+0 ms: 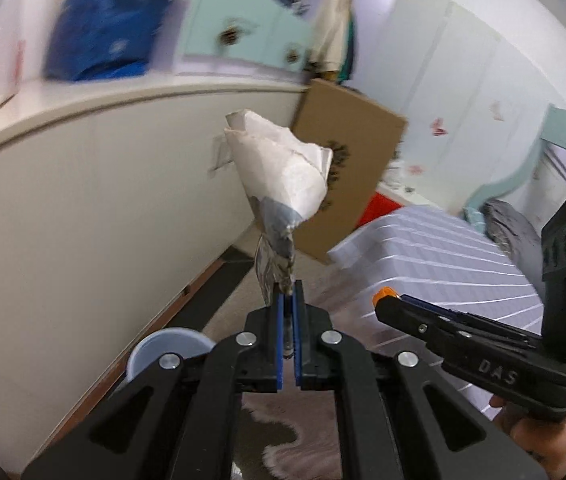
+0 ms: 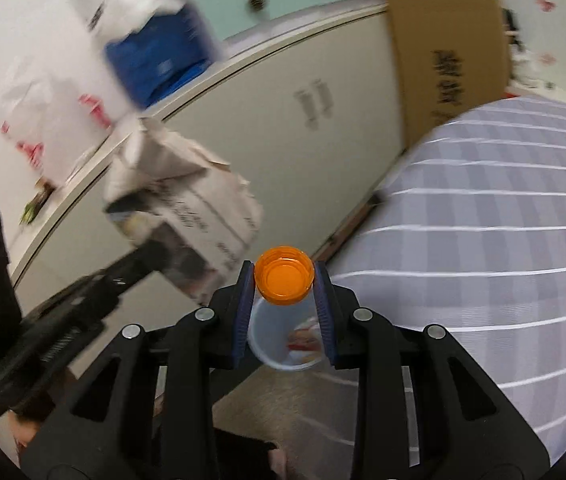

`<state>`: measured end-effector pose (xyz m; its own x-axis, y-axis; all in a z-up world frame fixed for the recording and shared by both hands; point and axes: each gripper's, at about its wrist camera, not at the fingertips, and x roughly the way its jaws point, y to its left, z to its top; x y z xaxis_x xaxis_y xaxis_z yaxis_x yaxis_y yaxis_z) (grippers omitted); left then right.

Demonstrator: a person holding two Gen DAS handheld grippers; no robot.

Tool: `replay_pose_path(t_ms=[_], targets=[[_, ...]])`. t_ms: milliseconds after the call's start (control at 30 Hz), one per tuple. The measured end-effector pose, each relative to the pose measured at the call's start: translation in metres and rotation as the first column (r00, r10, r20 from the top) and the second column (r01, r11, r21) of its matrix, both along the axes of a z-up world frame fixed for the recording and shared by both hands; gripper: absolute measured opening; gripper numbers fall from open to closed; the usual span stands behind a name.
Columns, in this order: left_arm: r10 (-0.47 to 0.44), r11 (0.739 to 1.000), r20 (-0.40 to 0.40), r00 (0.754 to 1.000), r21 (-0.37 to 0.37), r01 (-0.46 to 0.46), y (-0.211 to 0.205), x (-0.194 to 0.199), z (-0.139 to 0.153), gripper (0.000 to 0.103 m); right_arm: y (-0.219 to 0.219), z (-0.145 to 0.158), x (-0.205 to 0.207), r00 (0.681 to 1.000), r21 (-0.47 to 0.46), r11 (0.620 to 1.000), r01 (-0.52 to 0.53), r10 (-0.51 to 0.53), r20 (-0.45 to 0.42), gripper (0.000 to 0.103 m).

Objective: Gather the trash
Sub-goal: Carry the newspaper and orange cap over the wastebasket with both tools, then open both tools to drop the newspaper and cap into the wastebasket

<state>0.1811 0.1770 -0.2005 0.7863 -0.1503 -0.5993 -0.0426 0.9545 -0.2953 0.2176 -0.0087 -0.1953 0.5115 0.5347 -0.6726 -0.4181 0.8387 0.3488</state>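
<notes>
The left gripper (image 1: 290, 300) pinches a crumpled white-and-grey printed paper wad (image 1: 283, 172); the right gripper (image 2: 284, 280) clasps a round orange plastic bottle cap (image 2: 284, 281).

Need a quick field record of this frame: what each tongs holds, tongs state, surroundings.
left tongs: shut on crumpled paper
right tongs: shut on orange bottle cap
below cap: white cup, not gripped
behind: cardboard box, white cabinet, striped bedding
image: background motion-blurred
</notes>
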Motion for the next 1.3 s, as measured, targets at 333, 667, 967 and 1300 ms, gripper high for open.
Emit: replay_pose_path(t_ms=[333,667,967,1300], targets=[[0.186,0.983,-0.137,0.973,0.037,-0.182,0.086,-0.011,-0.060,0.003,0.101,-0.060,0.016,0.990,-0.010,0.994,-0.112,0.111,-0.086,0.030],[0.227,0.974,-0.235,0.945,0.060,-0.219,0.111,-0.007,-0.099,0.003,0.126,-0.098,0.035,0.996,-0.089,0.994,-0.062,0.055,-0.075,0.070],[0.193,0.981,-0.315,0.929,0.047,-0.188,0.101,0.010,-0.127,0.004,0.124,-0.121,0.031,0.995,-0.159,0.987,-0.036,0.020,-0.101,0.070],[0.145,0.989,-0.329,0.933,0.031,-0.143,0.083,0.040,-0.127,0.004,0.098,-0.102,0.025,0.996,-0.133,0.987,0.086,-0.086,0.010,0.070]])
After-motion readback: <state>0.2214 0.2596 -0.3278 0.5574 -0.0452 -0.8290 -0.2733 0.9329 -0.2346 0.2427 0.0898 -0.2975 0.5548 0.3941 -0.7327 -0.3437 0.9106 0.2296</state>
